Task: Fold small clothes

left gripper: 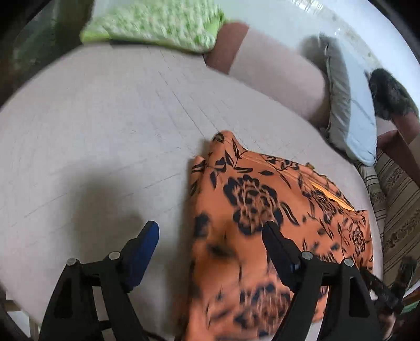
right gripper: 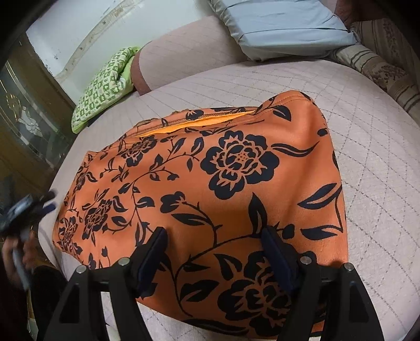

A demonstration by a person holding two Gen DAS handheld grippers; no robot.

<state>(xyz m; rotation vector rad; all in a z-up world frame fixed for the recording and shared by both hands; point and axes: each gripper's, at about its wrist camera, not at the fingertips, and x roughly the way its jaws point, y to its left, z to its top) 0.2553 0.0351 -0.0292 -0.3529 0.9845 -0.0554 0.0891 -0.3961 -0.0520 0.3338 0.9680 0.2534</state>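
An orange garment with black flowers (right gripper: 210,183) lies spread on the pink quilted bed (right gripper: 367,162). A zip opening with bright orange lining runs along its far side. My right gripper (right gripper: 214,232) is open and empty, just above the garment's near part. My left gripper (left gripper: 211,227) is open and empty, its right finger over the garment's left edge (left gripper: 252,209), its left finger over bare bed (left gripper: 92,131). The left gripper also shows blurred at the left edge of the right wrist view (right gripper: 26,209).
A green-and-white patterned cloth (right gripper: 102,89) lies at the bed's far left corner. A light blue pillow (right gripper: 283,23) leans at the far side, next to a striped cushion (right gripper: 383,65). A glass-fronted cabinet (right gripper: 29,118) stands to the left. A dark furry thing (left gripper: 388,94) sits past the pillow.
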